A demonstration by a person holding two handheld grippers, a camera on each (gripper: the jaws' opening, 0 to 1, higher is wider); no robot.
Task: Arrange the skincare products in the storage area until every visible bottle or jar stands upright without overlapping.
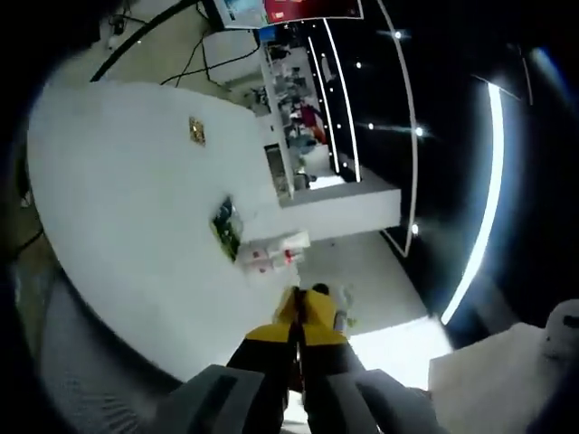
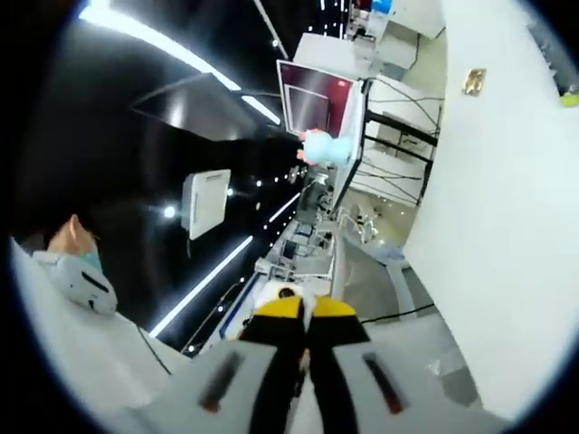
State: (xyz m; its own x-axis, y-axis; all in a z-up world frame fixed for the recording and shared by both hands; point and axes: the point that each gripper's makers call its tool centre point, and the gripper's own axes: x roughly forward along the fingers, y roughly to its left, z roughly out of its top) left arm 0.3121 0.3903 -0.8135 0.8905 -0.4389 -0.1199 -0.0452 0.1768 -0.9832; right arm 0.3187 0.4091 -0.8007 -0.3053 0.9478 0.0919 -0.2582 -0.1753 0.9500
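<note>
From the left gripper view we see our left gripper (image 1: 297, 303) with its yellow-tipped jaws pressed together on nothing, aimed across the white table (image 1: 118, 208) at small white-and-red skincare boxes (image 1: 271, 251) lying near its edge beside a green packet (image 1: 225, 226). Our right gripper (image 2: 308, 312) is likewise closed and empty, pointed off into the room. We judge the boxes light, stiff and a little slick, best pinched across their narrow sides; their exact shape is too small to tell.
</note>
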